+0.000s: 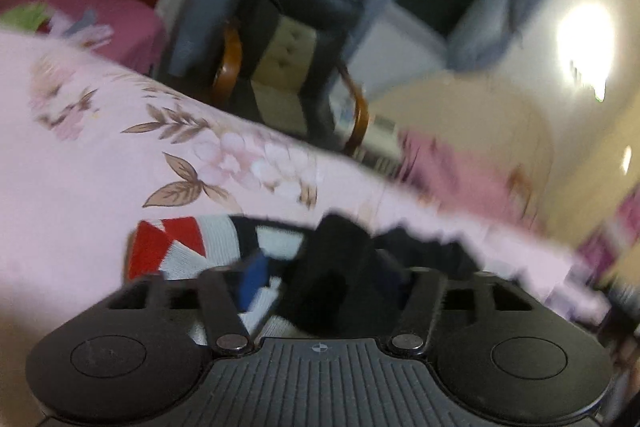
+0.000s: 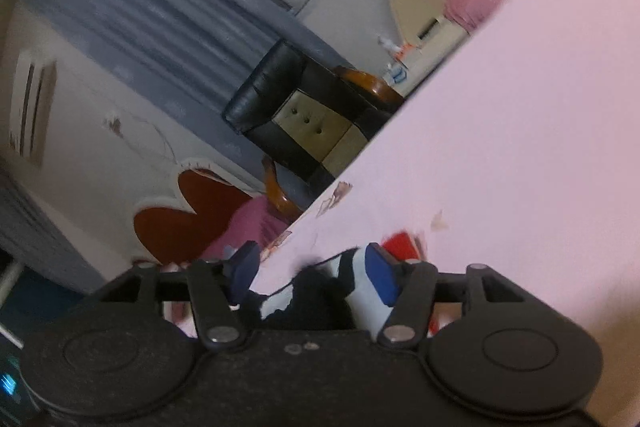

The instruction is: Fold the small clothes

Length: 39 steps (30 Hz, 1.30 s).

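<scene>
Here, two blurred wrist views over a bed w/ a pink floral bedsheet (image 1: 80, 155). Left hand-held gripper (image 1: 324, 283): jaws part open, pads not pressing anything; a small garment (image 1: 188, 247) w/ red, white, navy blocks and a dark black part lies on the sheet between and just ahead of its fingers. Right hand-held gripper (image 2: 312, 267): jaws also part open, blue fingertips (image 2: 382, 273) spread apart; same garment sits between them, loose, dark fabric bunched near the gripper body. Cannot tell if a pad touches the cloth. Beyond the bed edge: a black and beige armchair (image 2: 304, 115) w/ wooden arms, grey curtains (image 2: 152, 11), a red heart-shaped headboard (image 2: 176, 223).
</scene>
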Each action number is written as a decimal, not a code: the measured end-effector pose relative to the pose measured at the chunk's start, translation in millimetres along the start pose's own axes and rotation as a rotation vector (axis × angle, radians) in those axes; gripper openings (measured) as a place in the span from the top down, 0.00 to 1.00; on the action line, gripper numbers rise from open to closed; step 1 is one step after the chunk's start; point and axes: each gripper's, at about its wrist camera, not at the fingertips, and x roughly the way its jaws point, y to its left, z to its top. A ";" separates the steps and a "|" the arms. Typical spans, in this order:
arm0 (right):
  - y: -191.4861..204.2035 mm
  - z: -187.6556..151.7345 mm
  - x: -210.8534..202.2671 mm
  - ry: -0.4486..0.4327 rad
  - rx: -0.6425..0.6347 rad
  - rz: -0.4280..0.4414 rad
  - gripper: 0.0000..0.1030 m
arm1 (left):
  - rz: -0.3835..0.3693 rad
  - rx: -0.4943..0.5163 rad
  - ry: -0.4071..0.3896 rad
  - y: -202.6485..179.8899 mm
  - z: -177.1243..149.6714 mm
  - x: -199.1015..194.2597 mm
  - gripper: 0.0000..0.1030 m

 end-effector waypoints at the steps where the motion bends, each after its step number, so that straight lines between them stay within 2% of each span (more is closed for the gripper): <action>1: 5.0 3.6 3.6 0.022 -0.055 -0.023 0.50 | 0.020 0.043 0.018 -5.9 -1.1 3.5 0.52; 2: 10.3 3.7 7.3 0.049 -0.109 -0.047 0.56 | 0.043 0.079 0.026 -9.6 -1.7 5.8 0.54; 3: 16.0 2.4 10.9 0.077 -0.163 -0.070 0.57 | 0.077 0.128 0.035 -16.2 -3.2 8.4 0.64; 4: 23.5 -0.5 16.3 0.108 -0.228 -0.105 0.57 | 0.107 0.162 0.036 -20.8 -4.7 9.3 0.70; 5: 29.6 -4.1 21.5 0.136 -0.286 -0.145 0.61 | 0.116 0.177 0.042 -23.5 -5.8 10.8 0.90; 6: 35.3 -8.7 26.9 0.165 -0.342 -0.173 0.66 | 0.110 0.176 0.050 -24.2 -7.2 11.8 0.94; 7: 42.0 -15.0 33.2 0.193 -0.399 -0.187 0.69 | 0.124 0.188 0.039 -26.0 -8.7 10.0 0.94; 8: 47.8 -21.5 37.0 0.219 -0.453 -0.200 0.79 | 0.134 0.200 0.027 -27.8 -10.5 7.6 0.94; 9: 54.1 -27.3 40.9 0.234 -0.515 -0.222 0.82 | 0.144 0.203 0.011 -28.7 -12.3 4.8 0.94; 10: 61.8 -34.0 41.4 0.229 -0.576 -0.242 0.86 | 0.156 0.203 -0.009 -29.1 -14.4 2.3 0.95; 11: 68.6 -38.3 40.7 0.221 -0.624 -0.256 0.95 | 0.162 0.193 -0.034 -28.1 -16.0 -1.9 0.95; 14: 86.4 -42.6 35.7 0.137 -0.692 -0.279 0.95 | 0.139 0.163 -0.152 -22.2 -16.3 -17.4 0.95; 17: 93.8 -40.3 24.0 0.042 -0.706 -0.257 0.95 | 0.142 0.144 -0.213 -18.1 -15.1 -27.4 0.95; 19: 94.3 -38.7 29.2 0.016 -0.707 -0.276 0.95 | 0.184 0.133 -0.211 -14.6 -12.7 -24.7 0.95; 22: 83.2 -37.6 42.5 0.030 -0.671 -0.335 0.96 | 0.275 0.105 -0.173 -9.7 -9.5 -11.5 0.95; 24: 73.1 -42.3 49.7 0.058 -0.657 -0.370 0.96 | 0.303 0.111 -0.131 -10.0 -10.2 0.7 0.95; 29: 69.3 -46.0 58.3 0.100 -0.650 -0.411 0.93 | 0.359 0.176 -0.095 -21.0 -11.0 13.4 0.95; 31: 73.0 -46.6 58.6 0.114 -0.666 -0.415 0.90 | 0.361 0.193 -0.093 -22.8 -10.4 11.1 0.89; 32: 74.5 -45.4 56.7 0.114 -0.664 -0.417 0.80 | 0.354 0.180 -0.098 -20.6 -9.9 7.9 0.70; 33: 76.7 -43.3 50.7 0.102 -0.654 -0.414 0.66 | 0.357 0.160 -0.108 -19.1 -10.1 3.2 0.42; 34: 79.1 -42.1 46.6 0.082 -0.645 -0.401 0.59 | 0.361 0.140 -0.138 -18.2 -10.2 -4.5 0.38; 35: 82.7 -41.6 42.1 0.051 -0.644 -0.398 0.52 | 0.360 0.142 -0.167 -20.9 -10.7 -11.4 0.38; 36: 86.7 -43.4 37.3 0.027 -0.651 -0.400 0.51 | 0.346 0.160 -0.192 -27.1 -11.1 -18.4 0.38; 37: 92.0 -46.1 33.1 0.021 -0.657 -0.379 0.51 | 0.319 0.176 -0.205 -35.4 -11.7 -22.7 0.38; 39: 103.3 -53.0 35.5 0.052 -0.661 -0.309 0.63 | 0.222 0.214 -0.201 -57.3 -12.6 -22.0 0.38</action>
